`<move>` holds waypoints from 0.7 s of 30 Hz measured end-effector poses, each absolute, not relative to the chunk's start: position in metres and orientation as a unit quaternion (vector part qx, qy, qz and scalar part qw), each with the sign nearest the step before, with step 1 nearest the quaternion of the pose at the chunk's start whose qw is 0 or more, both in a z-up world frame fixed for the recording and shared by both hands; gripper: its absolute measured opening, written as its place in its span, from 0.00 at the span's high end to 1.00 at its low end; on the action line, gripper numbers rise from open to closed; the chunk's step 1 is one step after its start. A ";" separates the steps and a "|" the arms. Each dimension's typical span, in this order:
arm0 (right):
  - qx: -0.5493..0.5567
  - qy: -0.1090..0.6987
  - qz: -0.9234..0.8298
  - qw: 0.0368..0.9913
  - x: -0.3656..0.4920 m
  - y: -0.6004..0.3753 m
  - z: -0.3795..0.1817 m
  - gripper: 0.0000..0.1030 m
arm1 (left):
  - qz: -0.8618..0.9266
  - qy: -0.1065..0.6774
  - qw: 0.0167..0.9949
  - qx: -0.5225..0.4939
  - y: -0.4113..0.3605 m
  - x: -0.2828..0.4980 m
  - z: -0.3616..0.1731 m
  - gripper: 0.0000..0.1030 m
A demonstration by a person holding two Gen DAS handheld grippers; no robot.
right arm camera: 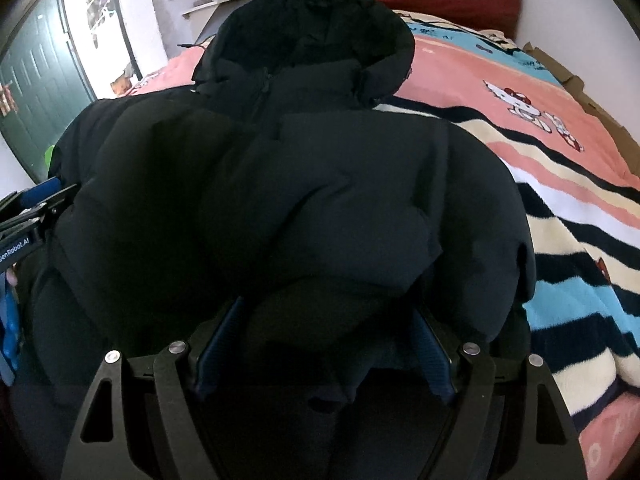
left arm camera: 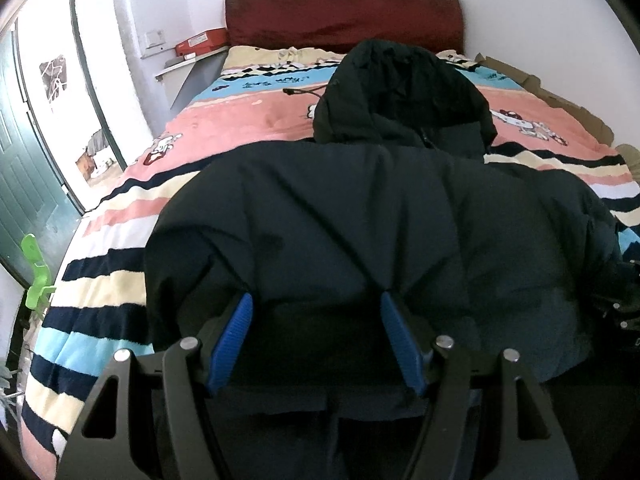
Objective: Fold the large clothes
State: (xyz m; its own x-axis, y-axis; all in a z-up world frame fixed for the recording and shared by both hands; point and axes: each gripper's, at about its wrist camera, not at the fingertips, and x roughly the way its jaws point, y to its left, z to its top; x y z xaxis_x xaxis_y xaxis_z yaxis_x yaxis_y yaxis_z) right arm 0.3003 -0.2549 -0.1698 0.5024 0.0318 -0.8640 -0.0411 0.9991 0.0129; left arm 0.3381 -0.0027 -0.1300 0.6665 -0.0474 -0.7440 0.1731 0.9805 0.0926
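Note:
A dark navy hooded puffer jacket point(left arm camera: 380, 216) lies on the bed, hood point(left arm camera: 400, 92) toward the headboard; it also fills the right wrist view point(right arm camera: 280, 184). My left gripper point(left arm camera: 316, 304) has its blue pads point(left arm camera: 234, 340) spread wide, with the jacket's lower left part bulging between them. My right gripper point(right arm camera: 328, 312) is likewise spread wide around the jacket's lower right bulge, pads point(right arm camera: 432, 356) partly hidden in shadow. The left gripper's body shows at the left edge of the right wrist view point(right arm camera: 28, 216).
A striped cartoon-print blanket point(left arm camera: 248, 108) covers the bed, with a dark red headboard point(left arm camera: 344, 12) behind. A nightstand with a red box point(left arm camera: 202, 42) stands at the far left. A green door point(left arm camera: 24, 184) and a green hanger point(left arm camera: 34, 268) are at left. Cardboard point(left arm camera: 560, 96) lines the right side.

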 end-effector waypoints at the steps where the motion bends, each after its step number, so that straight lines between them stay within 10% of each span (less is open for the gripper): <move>1: -0.006 0.499 0.020 0.866 0.299 -0.254 -0.170 0.24 | -0.060 0.404 0.909 0.080 -0.003 0.337 -0.130 0.37; 21: -0.019 0.513 0.003 0.858 0.253 -0.250 -0.151 0.24 | -0.056 0.402 0.910 0.088 0.005 0.301 -0.111 0.37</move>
